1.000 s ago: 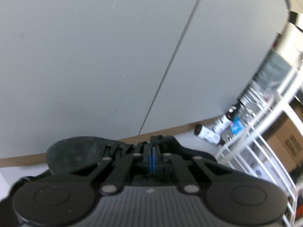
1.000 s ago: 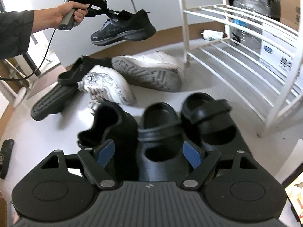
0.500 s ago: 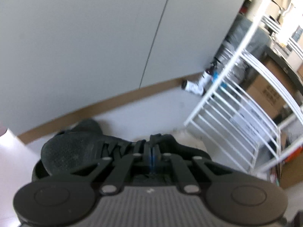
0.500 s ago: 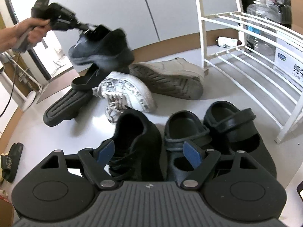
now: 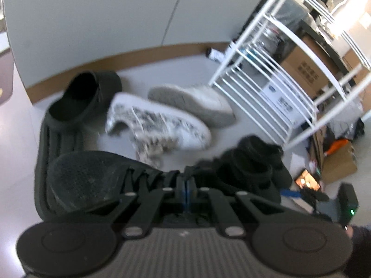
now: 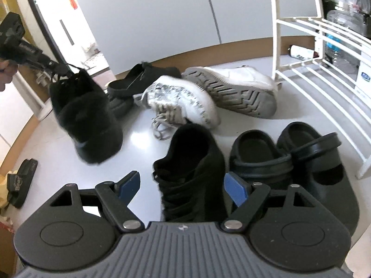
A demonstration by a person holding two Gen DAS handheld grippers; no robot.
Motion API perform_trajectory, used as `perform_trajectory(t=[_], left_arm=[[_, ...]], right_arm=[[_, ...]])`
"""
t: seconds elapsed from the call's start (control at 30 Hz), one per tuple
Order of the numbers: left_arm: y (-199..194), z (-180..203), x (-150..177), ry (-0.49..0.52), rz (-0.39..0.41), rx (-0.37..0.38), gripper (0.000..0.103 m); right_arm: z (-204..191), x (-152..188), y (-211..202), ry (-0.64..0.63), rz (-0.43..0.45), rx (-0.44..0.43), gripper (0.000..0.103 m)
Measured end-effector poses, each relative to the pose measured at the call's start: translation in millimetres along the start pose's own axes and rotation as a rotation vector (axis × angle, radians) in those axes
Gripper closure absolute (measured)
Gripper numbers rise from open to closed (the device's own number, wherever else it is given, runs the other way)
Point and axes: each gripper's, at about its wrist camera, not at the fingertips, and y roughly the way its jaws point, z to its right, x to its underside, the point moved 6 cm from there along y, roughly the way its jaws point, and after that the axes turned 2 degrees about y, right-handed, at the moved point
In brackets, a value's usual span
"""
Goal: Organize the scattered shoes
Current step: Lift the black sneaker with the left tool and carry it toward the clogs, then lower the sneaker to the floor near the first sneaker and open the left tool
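Left gripper is clamped tight on the tongue/lace area of a black sneaker, which hangs off the floor, toe down, well left of the white shoe rack. Right gripper is wide open with nothing held, blue pads either side of the matching black sneaker's heel but not pressing it.

Done so far, by the look of it: a pair of black clogs sits side by side just in front of the rack, and the floor sneaker is lined up next to them on the side away from the rack. Looks like a row being built.

Left to do: set the carried sneaker beside its mate. Patterned white sneaker and white shoe lying on its side are in a heap beyond the row, left of the rack. Black slip-ons lie further left again. A black sandal lies farthest from the rack. Rack shelves look free of shoes. Roughly under halfway.
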Motion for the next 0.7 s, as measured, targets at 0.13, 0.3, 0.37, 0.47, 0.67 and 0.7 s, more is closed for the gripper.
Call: perform_trajectory(t=[0.13, 0.3, 0.37, 0.47, 0.67, 0.7], left_arm=[[-8.8, -0.1, 20.5, -0.02, -0.013, 0.019, 0.103], [-19.6, 4.4, 49.4, -0.014, -0.018, 0.056, 0.103], [-21.6, 5.6, 57.2, -0.01, -0.018, 0.066, 0.103], [-11.1, 7.0, 72.6, 0.013, -0.035, 0.093, 0.103], [20.9, 4.1, 100.9, 0.009, -0.051, 0.142, 0.103], [26.2, 3.1, 105.7, 0.003, -0.05, 0.149, 0.103]], right_arm=[[-8.7, 3.5, 2.7, -0.01, -0.011, -0.005, 0.019], [-19.1, 8.3, 6.3, -0.031, -0.029, -0.011, 0.019], [-22.2, 10.6, 8.0, -0.036, -0.037, -0.012, 0.019], [-26.8, 13.9, 11.1, -0.048, -0.05, -0.012, 0.019], [-31.8, 22.6, 12.2, -0.073, -0.082, -0.013, 0.019], [-31.9, 24.3, 12.8, -0.077, -0.089, -0.01, 0.019]])
